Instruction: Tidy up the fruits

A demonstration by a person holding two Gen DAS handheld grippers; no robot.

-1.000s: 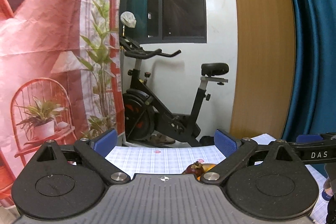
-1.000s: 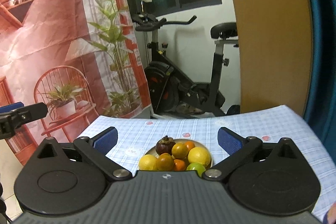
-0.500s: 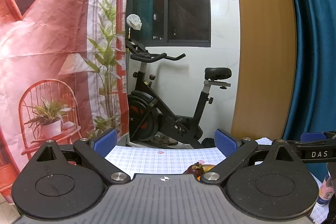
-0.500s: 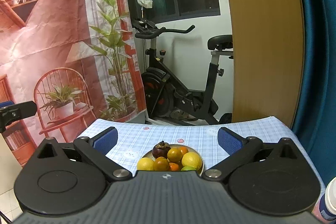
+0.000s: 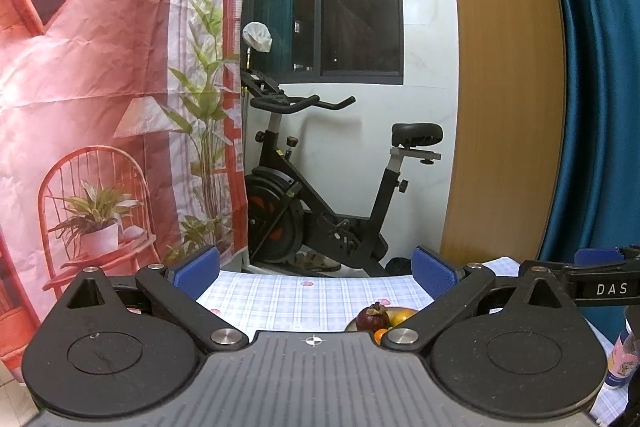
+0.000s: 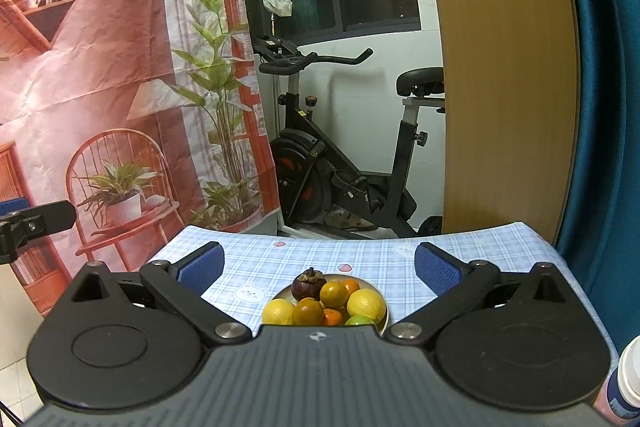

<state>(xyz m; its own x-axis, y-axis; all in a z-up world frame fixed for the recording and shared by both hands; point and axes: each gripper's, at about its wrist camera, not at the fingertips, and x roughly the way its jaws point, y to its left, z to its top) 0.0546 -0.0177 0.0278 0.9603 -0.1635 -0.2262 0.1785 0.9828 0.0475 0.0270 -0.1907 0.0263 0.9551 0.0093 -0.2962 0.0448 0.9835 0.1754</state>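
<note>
— Blue-checked cloth covers the table point(image 6: 460, 247), and a metal plate point(image 6: 382, 315) of fruit sits near its middle. What is on it?

— A dark mangosteen point(image 6: 306, 286) at the back, two lemons point(image 6: 366, 305), several oranges point(image 6: 335, 294) between them, and a green fruit point(image 6: 360, 319) at the front edge, all heaped touching one another.

— And the right gripper point(image 6: 318, 263)?

— Above the table's near side, its blue-padded fingers point(image 6: 434, 265) spread wide with nothing between them; the plate shows in the gap.

— The left gripper point(image 5: 316, 267)?

— Also spread and empty, held to the left of the plate; only the mangosteen point(image 5: 372, 318) and a bit of orange peek past its right finger.

— Anything else nearby?

— A bottle point(image 6: 624, 379) with a white cap at the table's right edge.
</note>
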